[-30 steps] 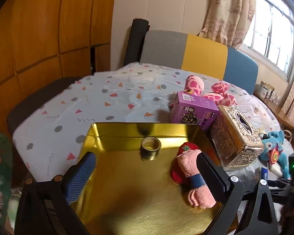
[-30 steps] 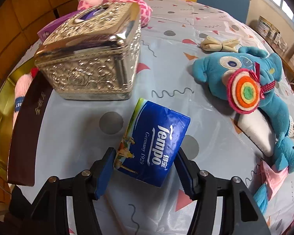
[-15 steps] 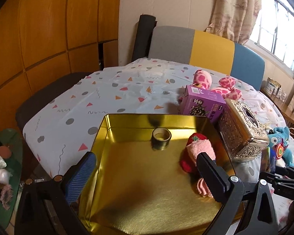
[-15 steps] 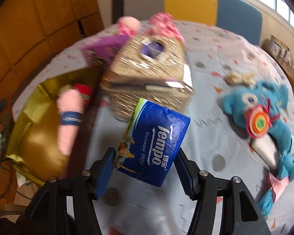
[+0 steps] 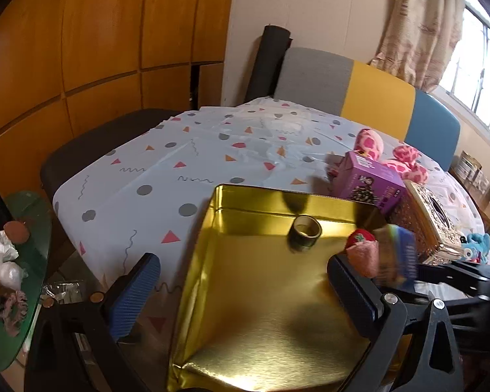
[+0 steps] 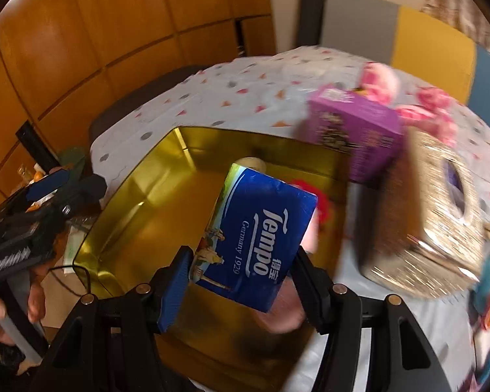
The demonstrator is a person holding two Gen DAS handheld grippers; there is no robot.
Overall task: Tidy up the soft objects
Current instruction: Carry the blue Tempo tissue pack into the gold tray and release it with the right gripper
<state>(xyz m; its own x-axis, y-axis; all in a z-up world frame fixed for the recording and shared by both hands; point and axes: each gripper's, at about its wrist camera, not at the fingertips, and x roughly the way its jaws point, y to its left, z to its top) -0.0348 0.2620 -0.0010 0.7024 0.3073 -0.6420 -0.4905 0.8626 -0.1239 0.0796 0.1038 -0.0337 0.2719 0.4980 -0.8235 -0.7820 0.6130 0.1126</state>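
The right gripper is clamped on a blue Tempo tissue pack, its two pads pressing the pack's lower sides. The pack is held in the air above the gold tray, tilted, with the printed face toward the camera. In the left wrist view the same pack appears blurred at the tray's right edge, beside the pink rolled cloth.

The left gripper stands with its jaws wide apart and nothing between them; it hovers over the near end of the gold tray.

Inside the tray, a tape roll lies near the far wall. A red strawberry plush sits in the far right corner, touching the pink rolled cloth.

On the patterned tablecloth, a purple box stands just beyond the tray's far right corner. An ornate metal tissue box stands just beside it on the right. A pink spotted plush lies behind the purple box. A blue plush toy lies at the far right, partly hidden.
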